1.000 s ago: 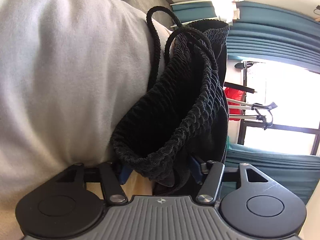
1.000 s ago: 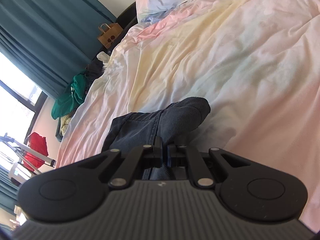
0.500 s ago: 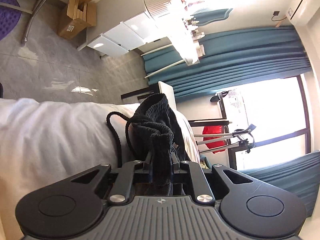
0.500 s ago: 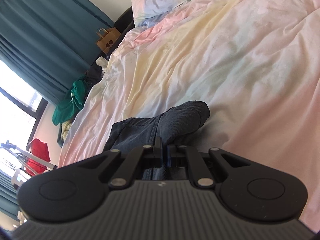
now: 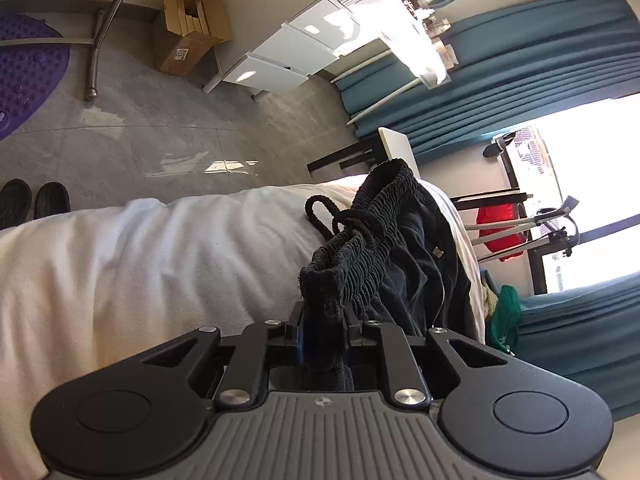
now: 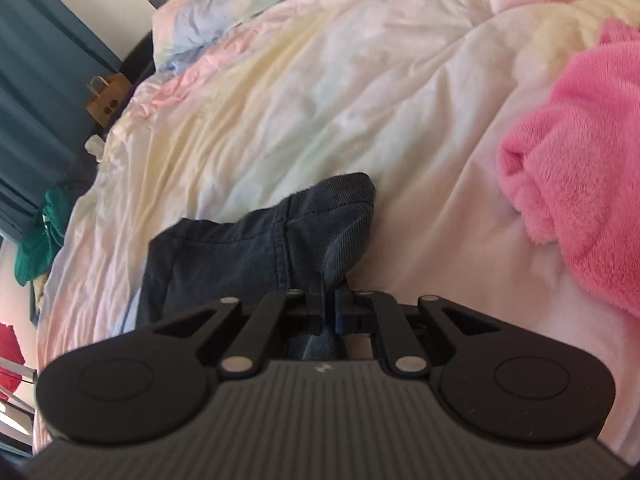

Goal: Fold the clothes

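The left gripper (image 5: 323, 322) is clamped on the ribbed waistband of the dark trousers (image 5: 404, 248), its jaws drawn narrow around a thick bunch of elastic, with the drawcord (image 5: 326, 216) looping loose just beyond. The right gripper (image 6: 329, 300) is likewise pinched tight on a fold of the same dark cloth, probably a leg end, where a stitched seam runs up toward the grip. The trousers lie on the bed: the waistband end sits near the edge of the white cover (image 5: 160, 264) that faces the grey floor, while the other end rests further in on the pastel duvet (image 6: 360, 80), with a pink fleece garment (image 6: 580, 184) lying near it toward the right side. The step in hand looks like carrying one end over to meet the other. To do it well, both grips should lift together so the cloth hangs taut between them, then lay down flat with edges matched. The bunched waistband may slip or drag the drawcord under the fold, so it is worth keeping the cord clear and steering the trousers away from the pink fleece.
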Demonstrator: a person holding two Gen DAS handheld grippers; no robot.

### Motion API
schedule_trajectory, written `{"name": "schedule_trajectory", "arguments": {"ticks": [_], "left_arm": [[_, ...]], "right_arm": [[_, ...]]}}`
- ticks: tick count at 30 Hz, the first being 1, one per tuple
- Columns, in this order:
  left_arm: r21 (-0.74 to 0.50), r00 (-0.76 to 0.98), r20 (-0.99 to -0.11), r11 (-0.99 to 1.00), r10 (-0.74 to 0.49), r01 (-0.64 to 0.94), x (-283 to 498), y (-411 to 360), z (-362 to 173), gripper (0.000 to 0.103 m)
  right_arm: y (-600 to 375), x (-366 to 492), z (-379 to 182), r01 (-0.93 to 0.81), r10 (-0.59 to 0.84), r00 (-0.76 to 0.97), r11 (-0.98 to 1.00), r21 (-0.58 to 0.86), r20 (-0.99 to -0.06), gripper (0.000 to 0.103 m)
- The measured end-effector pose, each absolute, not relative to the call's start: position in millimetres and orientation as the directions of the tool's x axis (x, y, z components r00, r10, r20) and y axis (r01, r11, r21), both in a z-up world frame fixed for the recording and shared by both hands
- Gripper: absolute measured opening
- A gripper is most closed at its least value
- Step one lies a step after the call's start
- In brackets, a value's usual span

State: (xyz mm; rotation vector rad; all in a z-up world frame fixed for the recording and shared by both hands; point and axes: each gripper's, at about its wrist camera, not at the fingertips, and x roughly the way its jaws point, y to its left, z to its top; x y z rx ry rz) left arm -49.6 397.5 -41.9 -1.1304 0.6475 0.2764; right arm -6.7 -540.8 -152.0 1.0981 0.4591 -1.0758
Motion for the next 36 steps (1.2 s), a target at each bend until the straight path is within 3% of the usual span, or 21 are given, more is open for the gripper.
{"name": "schedule_trajectory", "arguments": {"ticks": [5,6,7,8,9,10,12,15,23,36], "left_arm": [[-0.631,0.739,-0.671,0.562,-0.05,-0.535,-36.4,389.4,-40.3,0.034],[-0.591,0.725,-0.688,0.602,-0.029,-0.537,-32.2,387.3,-39.6,0.046],[-0.55,0.723,-0.691,0.643,0.006,-0.532,-33.1,383.7,-33.2,0.061],[-0.518,0.728,-0.684,0.679,0.035,-0.52,-36.3,379.7,-24.8,0.068],[-0.495,0.737,-0.673,0.708,0.055,-0.505,-39.0,375.8,-17.6,0.079],[-0.477,0.748,-0.66,0.731,0.068,-0.488,-41.6,371.8,-10.8,0.082],[-0.427,0.766,-0.636,0.78,0.1,-0.457,-44.4,360.1,3.5,0.082],[-0.352,0.797,-0.591,0.848,0.127,-0.396,-45.2,337.7,22.7,0.092],[-0.248,0.863,-0.501,0.947,0.054,-0.203,-23.8,250.3,40.5,0.094],[-0.126,0.887,-0.452,0.991,-0.096,0.043,10.6,121.5,16.2,0.094]], "right_arm": [[-537.1,-3.2,-147.2,0.878,-0.482,0.444,0.068,0.473,-0.756,0.012],[-536.4,-2.5,-144.0,0.881,-0.493,0.438,0.071,0.467,-0.752,0.016],[-535.8,-1.7,-140.7,0.885,-0.504,0.432,0.074,0.46,-0.748,0.027],[-534.9,-0.9,-136.3,0.888,-0.523,0.425,0.082,0.453,-0.739,0.035],[-534.7,-0.5,-132.2,0.884,-0.541,0.43,0.093,0.457,-0.723,0.052],[-532.2,-0.8,-127.1,0.883,-0.565,0.433,0.106,0.458,-0.703,0.062],[-526.7,-0.4,-115.7,0.88,-0.611,0.436,0.136,0.455,-0.661,0.068],[-515.5,1.0,-91.6,0.849,-0.652,0.498,0.232,0.475,-0.571,0.068],[-455.0,22.5,-38.8,0.676,-0.581,0.737,0.629,0.384,-0.346,0.068],[-351.7,32.3,-25.8,0.321,-0.241,0.934,0.892,0.319,-0.265,0.068]]}}
